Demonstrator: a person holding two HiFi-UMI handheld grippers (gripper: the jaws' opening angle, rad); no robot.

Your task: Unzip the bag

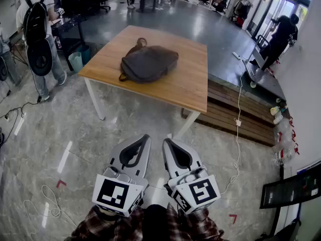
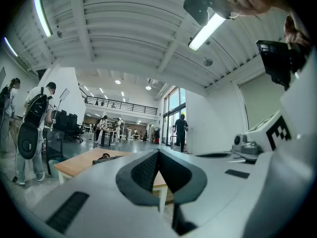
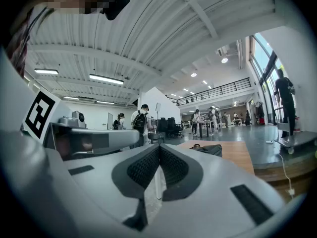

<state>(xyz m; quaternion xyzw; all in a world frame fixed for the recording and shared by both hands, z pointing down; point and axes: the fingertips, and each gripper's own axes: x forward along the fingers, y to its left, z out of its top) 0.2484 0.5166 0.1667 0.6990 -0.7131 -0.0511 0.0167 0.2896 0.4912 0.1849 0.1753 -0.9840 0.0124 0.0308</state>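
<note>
Bag (image 1: pixel 149 63) mid-table (image 1: pixel 190 92), well ahead, long axis slanting left-to-right, handle toward far edge | left gripper (image 1: pixel 146 137) pinched closed, empty | right gripper (image 1: pixel 166 141) closed too, empty | roughly equally distant from bag

Bag (image 1: pixel 149 63): charcoal grey, brownish handle.
Worktop (image 1: pixel 193 87): pale wood top, white legs.
Left gripper (image 1: pixel 147 137), right gripper (image 1: pixel 166 141): light grey bodies, black-and-white square markers.
Sleeves (image 1: pixel 98 226): red-and-dark plaid.
Floor (image 1: pixel 55 129): grey, marbled.
</note>
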